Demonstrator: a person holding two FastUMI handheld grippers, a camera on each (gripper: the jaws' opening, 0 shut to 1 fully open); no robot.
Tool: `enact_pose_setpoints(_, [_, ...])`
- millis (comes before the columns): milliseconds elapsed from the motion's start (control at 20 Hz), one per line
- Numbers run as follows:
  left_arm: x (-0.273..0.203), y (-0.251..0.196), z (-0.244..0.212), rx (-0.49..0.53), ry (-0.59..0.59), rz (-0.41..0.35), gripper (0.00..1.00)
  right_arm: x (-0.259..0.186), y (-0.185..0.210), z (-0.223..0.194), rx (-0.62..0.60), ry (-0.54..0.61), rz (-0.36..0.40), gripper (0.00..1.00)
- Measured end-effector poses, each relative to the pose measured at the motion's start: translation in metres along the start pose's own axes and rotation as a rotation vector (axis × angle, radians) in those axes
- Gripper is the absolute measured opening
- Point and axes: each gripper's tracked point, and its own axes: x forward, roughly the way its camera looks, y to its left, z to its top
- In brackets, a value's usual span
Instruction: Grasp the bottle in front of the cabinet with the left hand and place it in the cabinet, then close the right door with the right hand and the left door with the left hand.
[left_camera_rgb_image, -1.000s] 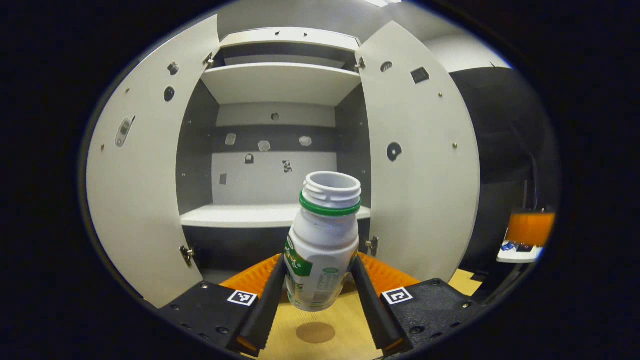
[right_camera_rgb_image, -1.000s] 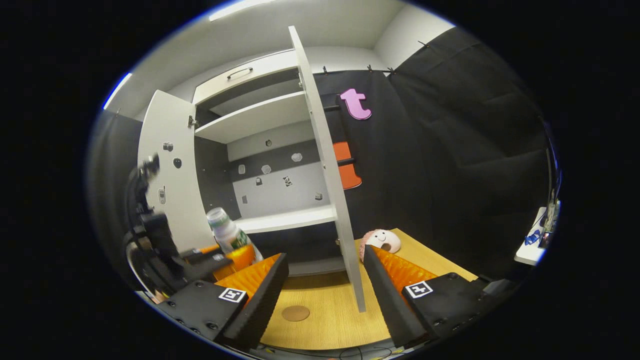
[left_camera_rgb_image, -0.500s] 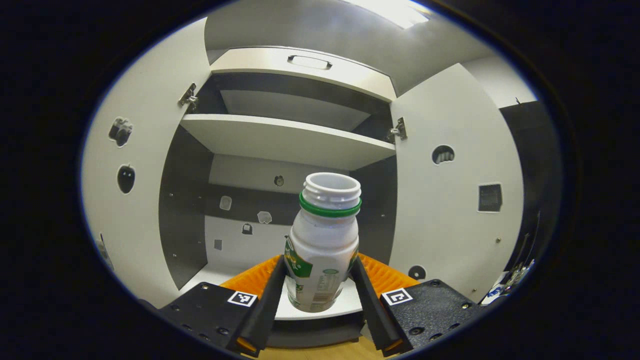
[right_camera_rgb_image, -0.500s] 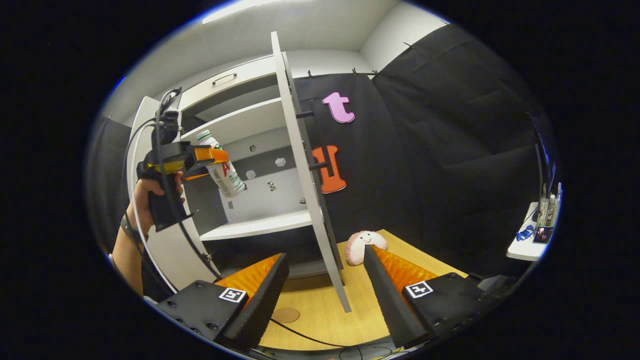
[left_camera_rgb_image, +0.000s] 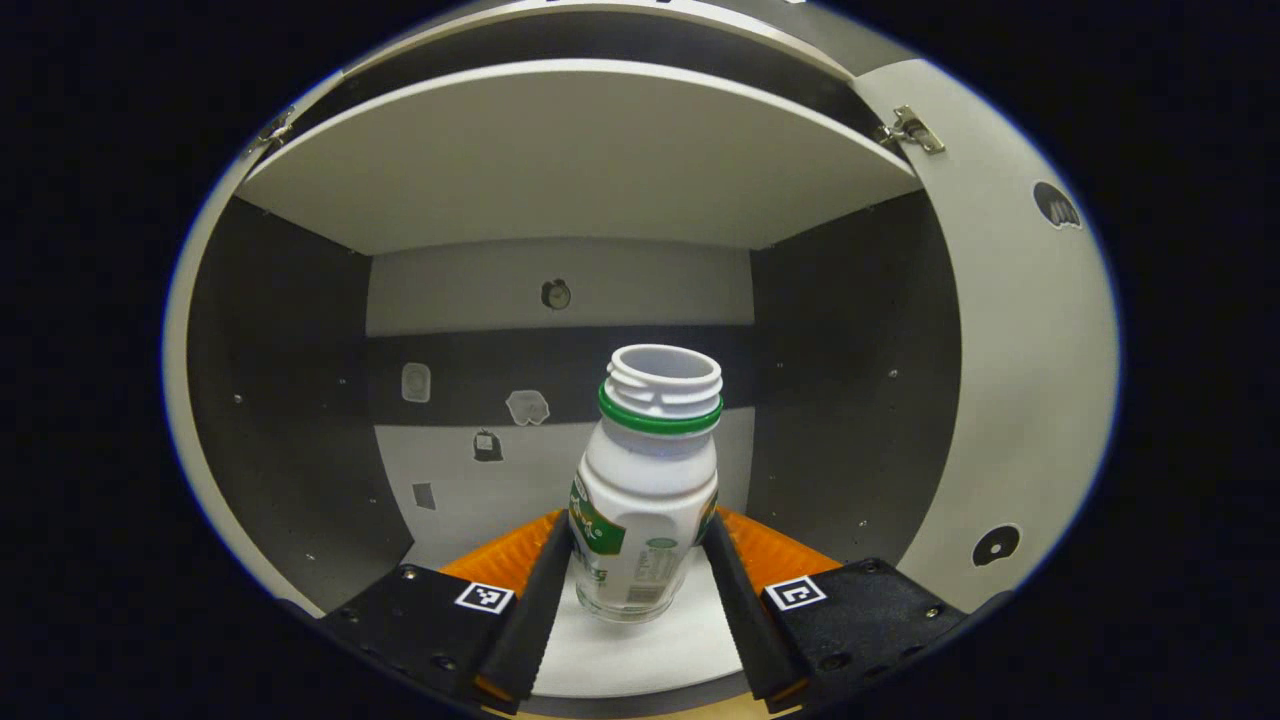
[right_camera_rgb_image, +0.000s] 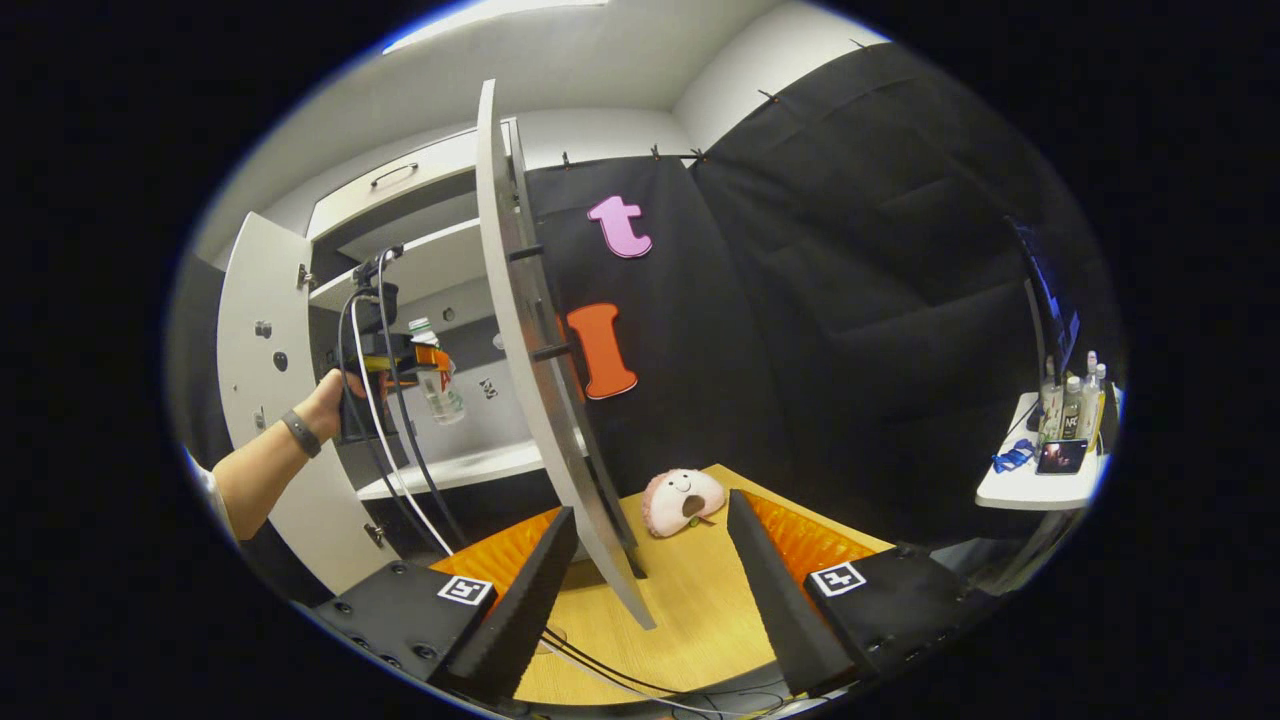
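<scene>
Bottle (left_camera_rgb_image: 645, 500), green-ringed, label unreadable, clamped in left claw (left_camera_rgb_image: 632, 600) inside cabinet (left_camera_rgb_image: 560, 150); right claw (right_camera_rgb_image: 650, 590) agape.

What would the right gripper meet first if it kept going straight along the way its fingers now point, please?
Most likely the edge of the open right door, which stands between the open fingers of the right gripper and just ahead of them. Depth is hard to judge, so it might slip past toward the plush toy.
</scene>
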Motion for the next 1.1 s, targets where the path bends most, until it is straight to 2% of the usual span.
enact_pose_setpoints(150, [0.031, -0.002, -0.043, -0.094, 0.108, -0.053, 0.77, -0.004, -0.018, 0.005, -0.003, -0.022, -0.051, 0.99])
enact_pose_setpoints(400, [0.049, 0.023, -0.086, -0.15, 0.228, 0.031, 0.77, -0.005, -0.044, 0.003, -0.025, -0.014, -0.127, 0.99])
enact_pose_setpoints(600, [0.051, 0.024, -0.08, -0.101, 0.201, 0.041, 0.78, 0.003, -0.043, -0.003, -0.008, 0.005, -0.133, 0.99])
enact_pose_setpoints(900, [0.055, 0.019, -0.093, -0.116, 0.202, 0.026, 0.83, 0.01, -0.032, -0.006, -0.024, 0.012, -0.112, 0.99])
enact_pose_setpoints(1050, [0.058, 0.028, -0.101, -0.162, 0.188, 0.071, 0.95, 0.012, -0.032, -0.008, -0.026, 0.019, -0.11, 0.99])
enact_pose_setpoints(1100, [0.054, 0.03, -0.098, -0.189, 0.167, 0.076, 0.96, 0.012, -0.033, -0.01, -0.026, 0.02, -0.111, 0.99])
